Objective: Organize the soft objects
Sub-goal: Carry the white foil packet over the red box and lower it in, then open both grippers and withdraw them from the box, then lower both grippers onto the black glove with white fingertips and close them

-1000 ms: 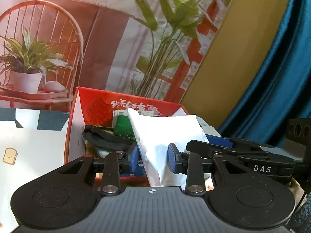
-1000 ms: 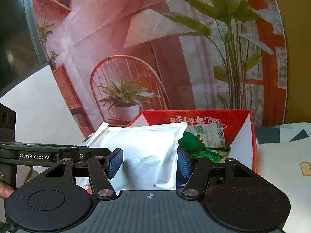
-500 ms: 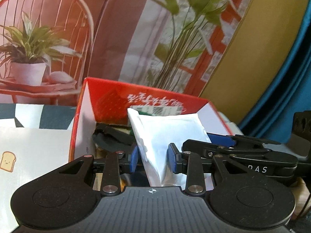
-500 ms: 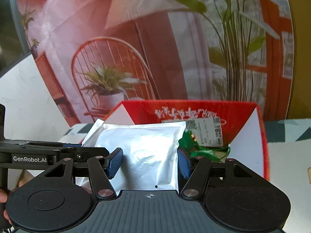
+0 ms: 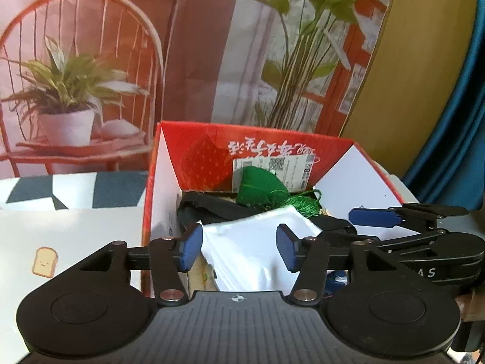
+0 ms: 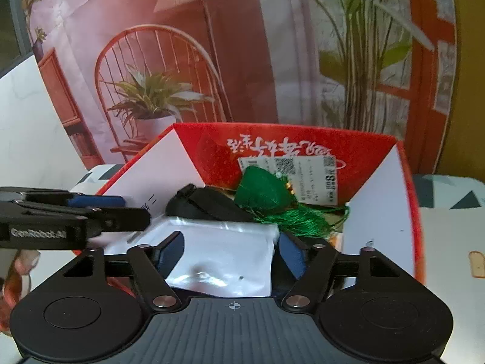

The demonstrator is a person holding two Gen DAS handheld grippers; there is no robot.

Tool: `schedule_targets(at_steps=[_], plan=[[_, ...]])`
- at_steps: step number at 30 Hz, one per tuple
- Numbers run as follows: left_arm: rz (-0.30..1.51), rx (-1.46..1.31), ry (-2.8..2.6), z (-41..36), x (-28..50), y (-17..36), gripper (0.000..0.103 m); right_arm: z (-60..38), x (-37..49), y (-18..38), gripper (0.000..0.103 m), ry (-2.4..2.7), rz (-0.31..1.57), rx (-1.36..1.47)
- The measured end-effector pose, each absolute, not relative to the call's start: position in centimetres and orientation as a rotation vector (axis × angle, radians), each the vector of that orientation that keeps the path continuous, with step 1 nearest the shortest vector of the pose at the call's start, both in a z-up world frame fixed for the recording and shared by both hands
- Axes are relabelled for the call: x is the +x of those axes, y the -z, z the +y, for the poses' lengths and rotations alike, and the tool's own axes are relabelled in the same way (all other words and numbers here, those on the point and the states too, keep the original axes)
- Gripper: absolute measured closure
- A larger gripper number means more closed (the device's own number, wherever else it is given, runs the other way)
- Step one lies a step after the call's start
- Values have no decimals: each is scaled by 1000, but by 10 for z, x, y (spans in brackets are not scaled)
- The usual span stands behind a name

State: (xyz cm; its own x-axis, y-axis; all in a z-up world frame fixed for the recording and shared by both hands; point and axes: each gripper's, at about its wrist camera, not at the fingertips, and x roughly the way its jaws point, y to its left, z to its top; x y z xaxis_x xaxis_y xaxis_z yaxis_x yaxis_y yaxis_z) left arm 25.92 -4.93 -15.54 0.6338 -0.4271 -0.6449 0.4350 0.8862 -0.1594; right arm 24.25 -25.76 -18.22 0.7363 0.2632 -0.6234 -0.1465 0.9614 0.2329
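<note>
A white foil pouch [image 5: 251, 251] [image 6: 218, 254] lies inside the red cardboard box [image 5: 303, 151] [image 6: 303, 142], on top of a black strap [image 5: 212, 206] [image 6: 209, 203]. Beside the strap is a green tasselled sachet [image 5: 260, 188] [image 6: 263, 191]. My left gripper [image 5: 239, 250] straddles the pouch. Its jaws are opening and the blue pads stand off the pouch's sides. My right gripper [image 6: 232, 253] straddles the same pouch from the other side. Its jaws are opening too, and the pouch rests loose between them. Each gripper shows at the edge of the other's view.
The box stands on a white tablecloth with a toast print [image 5: 45, 261] [image 6: 454, 242]. A printed backdrop of a chair and plants [image 5: 75, 91] rises right behind it. A blue curtain [image 5: 460, 91] hangs at the right. A person's hand [image 6: 27, 261] holds the left gripper.
Both grippers came forward and down over the box with the pouch. Both pairs of jaws then spread, and the pouch went from upright to lying low in the box.
</note>
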Motion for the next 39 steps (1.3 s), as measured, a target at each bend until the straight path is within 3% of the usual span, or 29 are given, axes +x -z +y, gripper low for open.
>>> schedule_targets(at_steps=[3,8,10,25,39], plan=[[712,31,495,-46,248,146,39,-262,232,176,24,-211,684,175],[670,38,480,-39,226,133,10,-263,208,167,5,-184,636,170],[664,29,473,-34,218,130,5,-264,198,164,1,-173,617,172],[658,18,422,-10,150,135,3,-264,129,163,0,-111,535,225],[676,33,371,5,101,170,3,-253,80,195,0,-92,558,182]])
